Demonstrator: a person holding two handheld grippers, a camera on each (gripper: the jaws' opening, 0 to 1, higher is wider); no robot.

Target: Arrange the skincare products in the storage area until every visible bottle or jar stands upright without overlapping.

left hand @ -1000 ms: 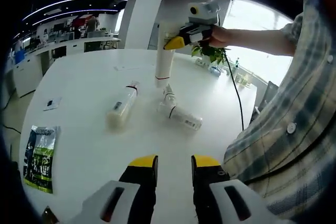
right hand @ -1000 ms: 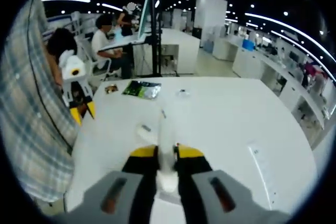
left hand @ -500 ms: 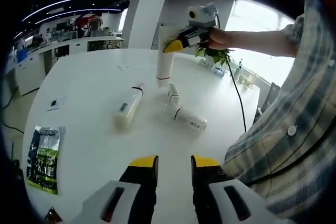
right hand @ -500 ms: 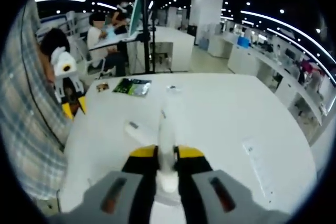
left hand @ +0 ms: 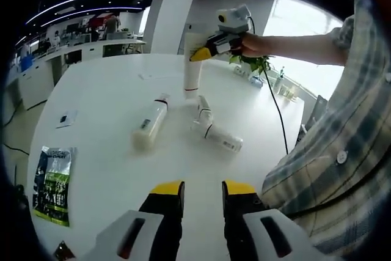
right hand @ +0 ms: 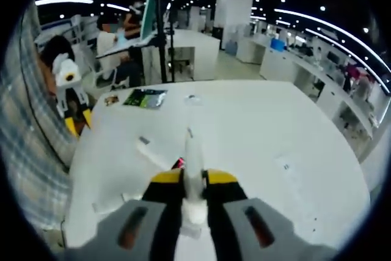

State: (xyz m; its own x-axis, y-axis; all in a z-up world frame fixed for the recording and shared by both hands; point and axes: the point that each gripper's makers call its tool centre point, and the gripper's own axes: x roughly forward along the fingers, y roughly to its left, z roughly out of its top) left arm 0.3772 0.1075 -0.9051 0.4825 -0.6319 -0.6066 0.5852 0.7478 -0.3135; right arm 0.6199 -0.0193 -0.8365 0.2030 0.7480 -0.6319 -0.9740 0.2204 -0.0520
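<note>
The white tube [left hand: 193, 68] stood near-vertical over the far middle of the white worktop [left hand: 98, 126], cap end down and at or just above the surface; contact could not be confirmed. The right hand-held gripper [left hand: 204, 51] was clenched on its upper part, and in the right gripper view the tube [right hand: 194, 169] ran forward from between the closed jaws [right hand: 194, 178]. Two products were not upright: a cream-coloured bottle [left hand: 149, 126] lay on its side nearer the left, and just right of it a clear bottle [left hand: 221, 138] lay flat, its neck end beside a small pump bottle [left hand: 202, 107] close to the tube's base. The left hand-held gripper [left hand: 202, 189] hovered low over the near worktop, jaws slightly parted and holding nothing. A green packet [left hand: 51, 174] lay at the near left edge, well apart from the products. Judgement: the step in hand was standing the tube upright. The next move would call for seating it flat, clear of the pump bottle, then releasing without tipping it; the two lying bottles remained to be stood up.
</note>
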